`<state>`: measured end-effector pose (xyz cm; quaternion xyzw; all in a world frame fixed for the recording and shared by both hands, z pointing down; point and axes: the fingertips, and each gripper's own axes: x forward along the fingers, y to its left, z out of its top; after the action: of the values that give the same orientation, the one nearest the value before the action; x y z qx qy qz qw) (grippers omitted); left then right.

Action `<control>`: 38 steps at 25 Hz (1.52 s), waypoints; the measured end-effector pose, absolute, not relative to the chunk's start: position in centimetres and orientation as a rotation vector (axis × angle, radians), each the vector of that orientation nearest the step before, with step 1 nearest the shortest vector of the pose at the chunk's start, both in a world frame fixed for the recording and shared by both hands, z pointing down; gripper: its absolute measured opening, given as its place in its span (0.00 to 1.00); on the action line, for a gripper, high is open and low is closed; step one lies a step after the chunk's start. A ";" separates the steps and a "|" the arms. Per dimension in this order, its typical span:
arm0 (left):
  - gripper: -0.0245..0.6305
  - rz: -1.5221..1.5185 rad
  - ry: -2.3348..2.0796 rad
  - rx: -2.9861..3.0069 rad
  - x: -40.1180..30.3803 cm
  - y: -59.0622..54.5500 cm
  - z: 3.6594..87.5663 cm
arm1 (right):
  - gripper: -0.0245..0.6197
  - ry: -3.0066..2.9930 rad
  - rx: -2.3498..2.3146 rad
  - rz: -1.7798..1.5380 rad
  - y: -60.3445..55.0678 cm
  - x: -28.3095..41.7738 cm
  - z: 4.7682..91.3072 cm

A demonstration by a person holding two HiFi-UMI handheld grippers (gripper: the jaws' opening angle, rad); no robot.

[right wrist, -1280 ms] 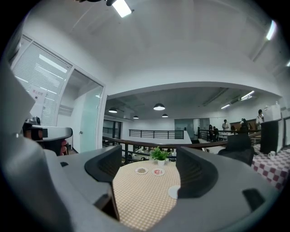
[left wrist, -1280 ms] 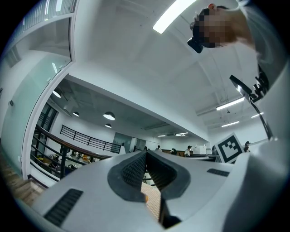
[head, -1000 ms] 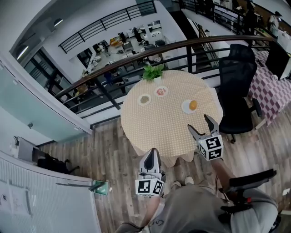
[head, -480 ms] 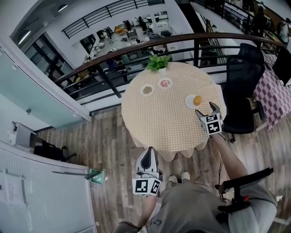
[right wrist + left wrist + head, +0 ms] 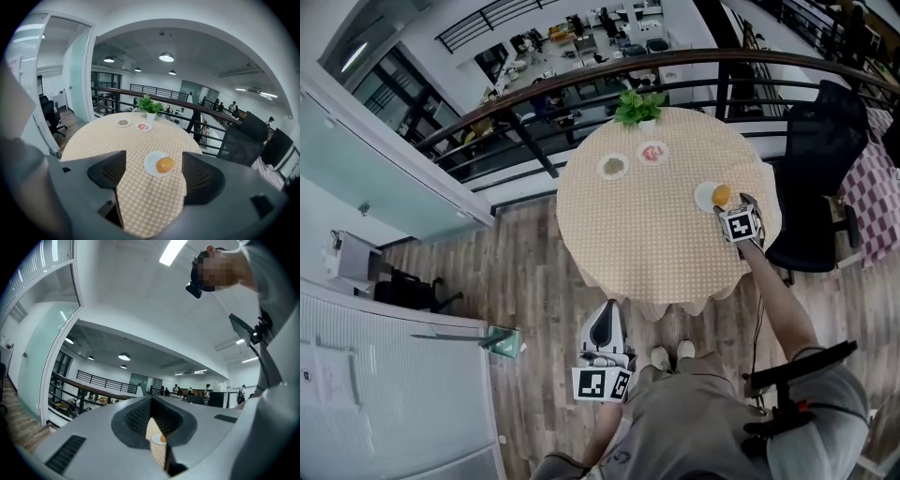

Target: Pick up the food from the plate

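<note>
An orange round piece of food (image 5: 722, 195) (image 5: 164, 164) lies on a small white plate (image 5: 707, 197) (image 5: 149, 165) near the right edge of the round table (image 5: 647, 234). My right gripper (image 5: 733, 205) (image 5: 154, 177) is open just short of the plate, which shows between its jaws in the right gripper view. Nothing is held in it. My left gripper (image 5: 606, 315) (image 5: 151, 401) hangs low beside my body, off the table, with its jaws together. Through their slit the food (image 5: 162, 438) shows far off.
Two more small plates (image 5: 613, 167) (image 5: 652, 153) with food and a potted plant (image 5: 639, 106) stand at the table's far side. A dark railing (image 5: 581, 80) runs behind the table. A black office chair (image 5: 820, 187) stands to its right.
My right gripper has moved forward over the table's edge and up to the plate with the orange food. The left gripper has stayed low.
</note>
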<state>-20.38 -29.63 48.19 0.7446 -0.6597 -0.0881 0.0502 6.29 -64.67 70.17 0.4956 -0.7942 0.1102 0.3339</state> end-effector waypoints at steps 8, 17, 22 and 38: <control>0.05 -0.241 -2.030 2.238 -20.2 -32.0 48.8 | 0.59 -1.944 1.277 0.401 -69.8 8.1 77.6; 0.05 -0.194 -2.019 2.215 -19.8 -34.6 50.1 | 0.59 -1.794 1.318 0.525 -74.3 10.4 83.3; 0.05 -0.183 -2.024 2.205 -19.5 -34.8 50.6 | 0.59 -1.805 1.317 0.641 -76.4 10.3 87.3; 0.05 -0.115 -2.014 2.110 -19.3 -34.3 54.4 | 0.59 -1.734 1.296 0.806 -79.5 10.8 93.1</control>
<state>-19.25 -34.28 54.36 0.7183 -0.6857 -0.0392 0.1112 10.76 -79.47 93.07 0.5131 -0.6866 0.3193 0.4041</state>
